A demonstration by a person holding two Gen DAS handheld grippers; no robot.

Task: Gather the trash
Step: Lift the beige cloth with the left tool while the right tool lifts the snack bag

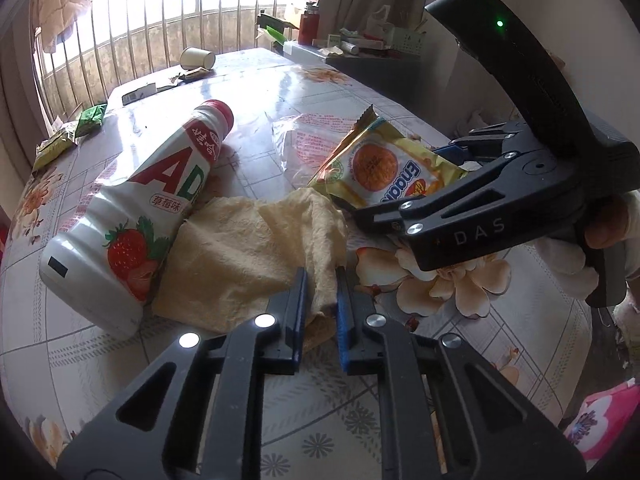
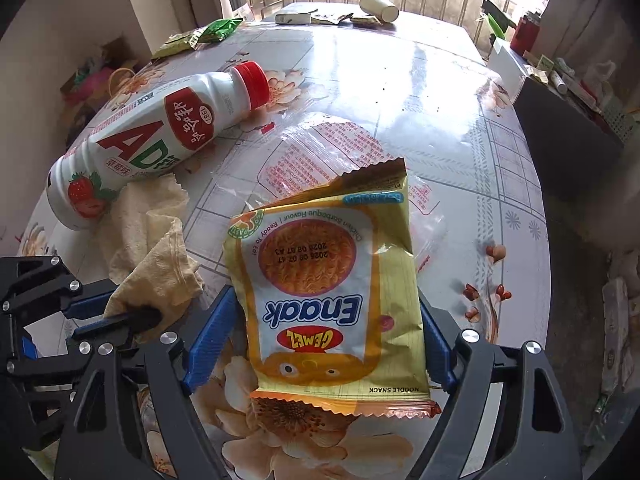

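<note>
Left gripper clamped on crumpled tissue, near desk edge; thin fold may tear. Right gripper apart, straddling snack packet; slick foil could slide out

black handheld grippers with blue finger pads

left gripper: matte black linkage arms with slotted cut-outs, round silver screw heads at the pivots, blue ribbed pads on the inner faces of the fingers. right gripper: same black frame and silver screws, blue ribbed pads, pale "das" lettering along one arm, angular black housing on top with a small green light. white glove on the hand around the black handle of the right gripper.
</note>
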